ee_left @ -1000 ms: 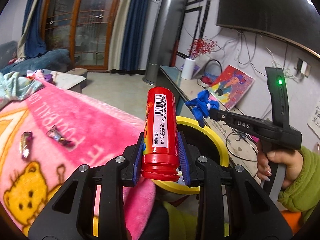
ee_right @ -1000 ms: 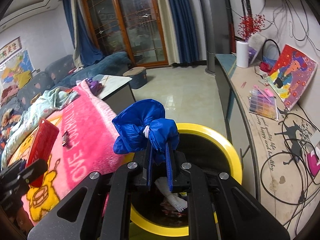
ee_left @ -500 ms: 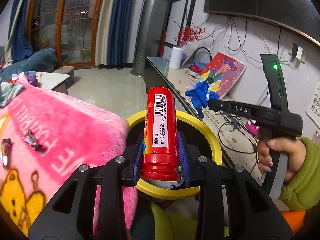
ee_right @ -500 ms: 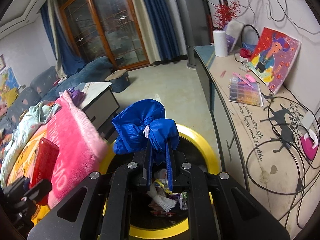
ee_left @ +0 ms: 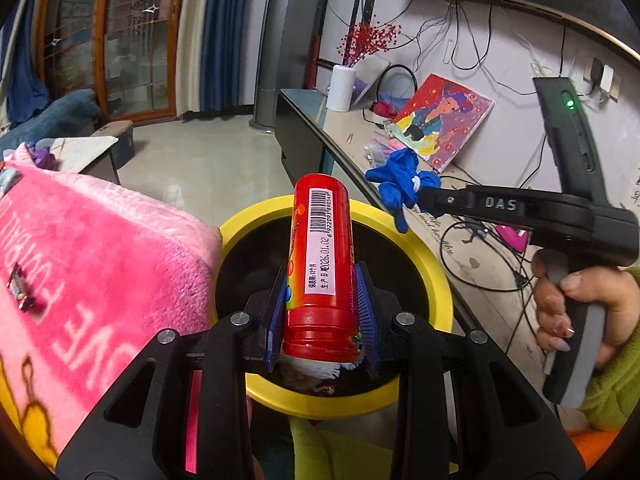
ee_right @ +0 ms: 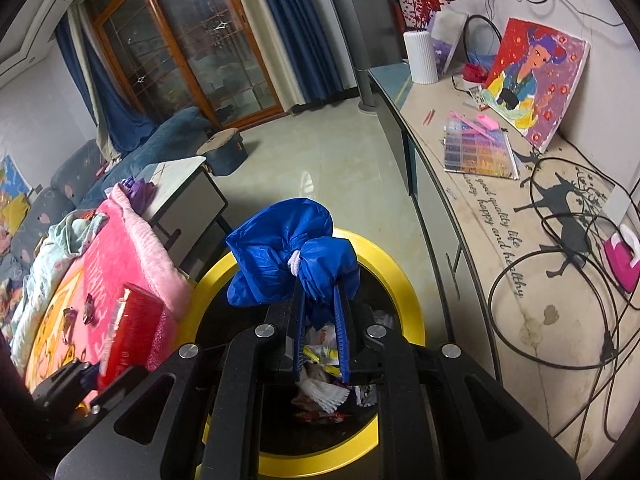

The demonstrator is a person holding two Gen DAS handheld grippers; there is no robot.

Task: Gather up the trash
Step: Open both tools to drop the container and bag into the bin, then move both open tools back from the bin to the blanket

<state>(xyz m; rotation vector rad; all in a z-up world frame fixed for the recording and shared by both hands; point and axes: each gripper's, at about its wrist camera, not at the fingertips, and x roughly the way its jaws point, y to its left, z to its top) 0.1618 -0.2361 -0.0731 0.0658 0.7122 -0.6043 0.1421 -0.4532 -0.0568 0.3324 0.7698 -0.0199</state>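
There are two hand-held grippers, and each one carries one piece of trash above one round bin with a yellow rim (ee_left: 438, 276). The left hand-held gripper (ee_left: 322, 308) is pinching one red cylindrical tube (ee_left: 322, 256) near its capped end; the tube stands up between the blue ribbed pads (ee_left: 365, 300), with its barcode label facing the camera and its far end pointing forward over the bin opening. The right hand-held gripper (ee_right: 320, 320) holds one crumpled blue plastic bag (ee_right: 280, 252), tied with a small white knot; its jaws have just been opening a little, but the bag's lower folds are between the pads and the pads touch them, so it is pinched. In the left wrist view this gripper comes in from the right side, held by one hand (ee_left: 576, 308) in a green sleeve, and the bag hangs just beyond the far rim of the bin. Directly below both grippers, inside the bin, several wrappers and white crumpled paper (ee_right: 324, 390) lie together; I cannot count them exactly. To the left of the grippers a pink blanket (ee_left: 100, 256) touches the bin rim, and two small shiny candy wrappers (ee_right: 78, 310) lie on it. To the right runs a long surface (ee_right: 500, 260) with black cables, one painting (ee_right: 532, 80), one white vase (ee_right: 420, 56) and one bead box (ee_right: 478, 152).
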